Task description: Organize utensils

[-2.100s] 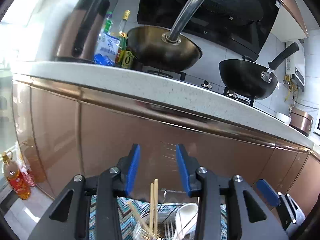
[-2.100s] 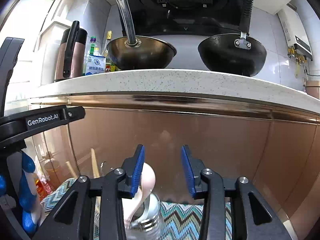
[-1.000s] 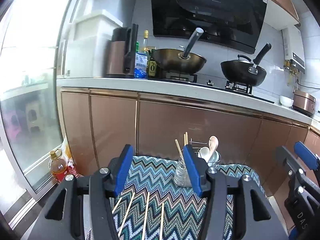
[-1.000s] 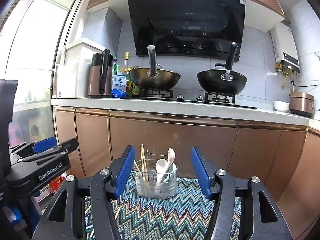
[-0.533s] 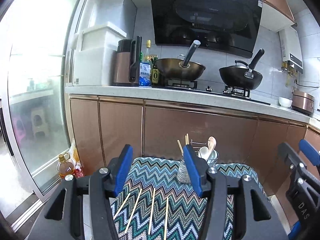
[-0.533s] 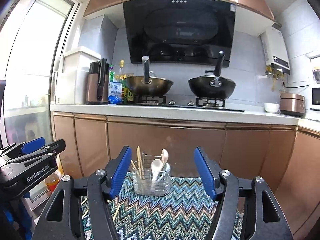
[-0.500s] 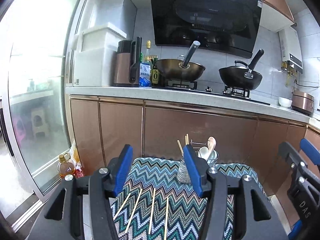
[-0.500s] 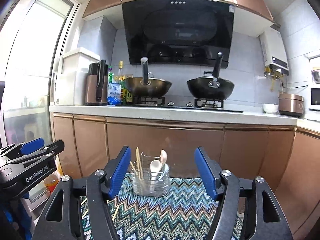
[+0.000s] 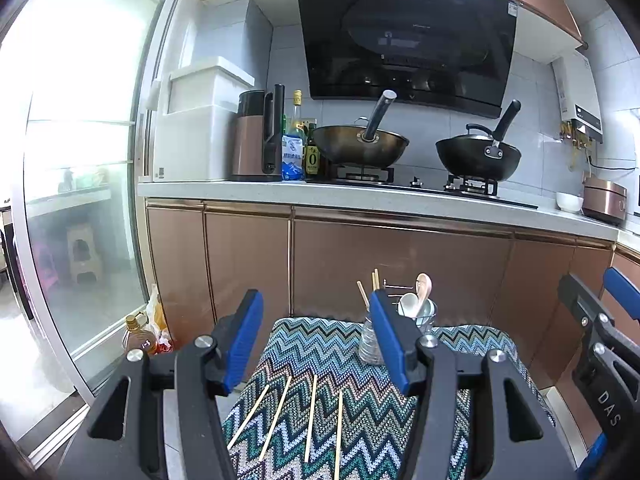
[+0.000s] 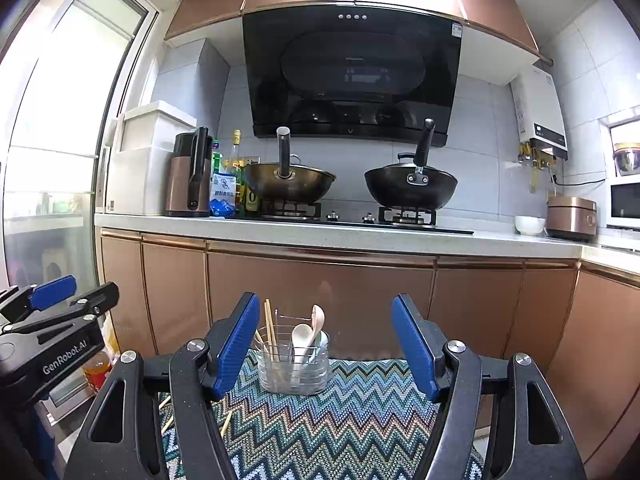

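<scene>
A clear utensil holder (image 10: 294, 368) stands at the far end of a zigzag-patterned cloth (image 10: 340, 424). It holds chopsticks and white spoons (image 10: 306, 336). It also shows in the left wrist view (image 9: 416, 320), partly behind my finger. Several loose wooden chopsticks (image 9: 310, 418) lie side by side on the cloth (image 9: 320, 344) below my left gripper (image 9: 316, 336). My left gripper is open and empty. My right gripper (image 10: 326, 344) is open and empty, held back from the holder.
Copper cabinet fronts (image 10: 320, 292) rise right behind the cloth. The counter above carries two woks (image 10: 410, 190), a kettle (image 10: 190, 184) and bottles. An oil bottle (image 9: 140, 340) stands on the floor at the left by a glass door.
Both grippers have pulled back and up from the holder, so the whole kitchen is in view. Both grippers' jaws have widened. Over the last half second little moves.
</scene>
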